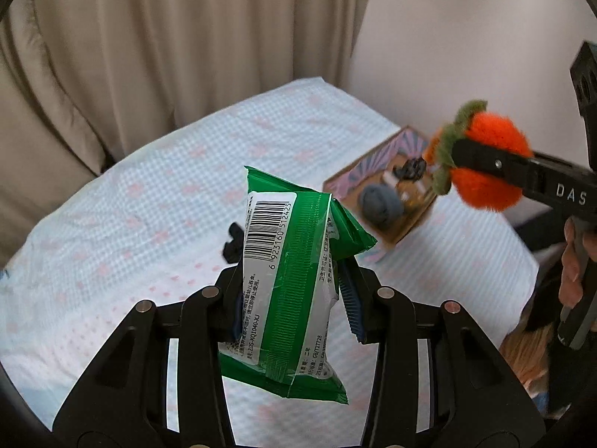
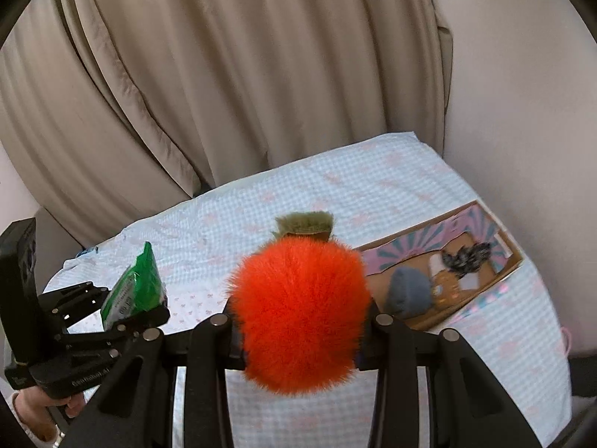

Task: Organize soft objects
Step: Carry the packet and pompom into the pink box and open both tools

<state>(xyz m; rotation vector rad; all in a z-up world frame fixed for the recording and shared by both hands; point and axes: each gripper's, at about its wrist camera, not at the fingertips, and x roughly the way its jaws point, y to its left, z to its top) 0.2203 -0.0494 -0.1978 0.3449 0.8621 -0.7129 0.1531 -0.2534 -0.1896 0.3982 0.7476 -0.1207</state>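
— Left gripper [image 1: 294, 291]?
— Clamped on a green wipes packet [image 1: 289, 280], fingers [image 1: 352, 298] pressed against both sides, barcode facing the camera. Held upright, lifted clear of the bed [image 1: 130, 205].
— And the right gripper [image 2: 300, 321]?
— Closed around a fluffy orange plush fruit [image 2: 300, 317] with a green felt top. Squeezed between the fingers [image 2: 367, 321], likewise raised above the bed, off to the right of the packet.
— Anything else nearby?
— Shallow cardboard box [image 2: 481, 287] with a pink and teal patterned flap, lying on the checked bedsheet near the wall. Inside: a grey-blue soft ball [image 2: 408, 291] at the near end, a dark fuzzy item [image 2: 466, 255] further in, plus small pale bits too blurred to name.
— Behind all that?
— Beige curtain [image 2: 242, 74] hanging at the far side of the bed, pale wall [image 1: 466, 37] to the right.
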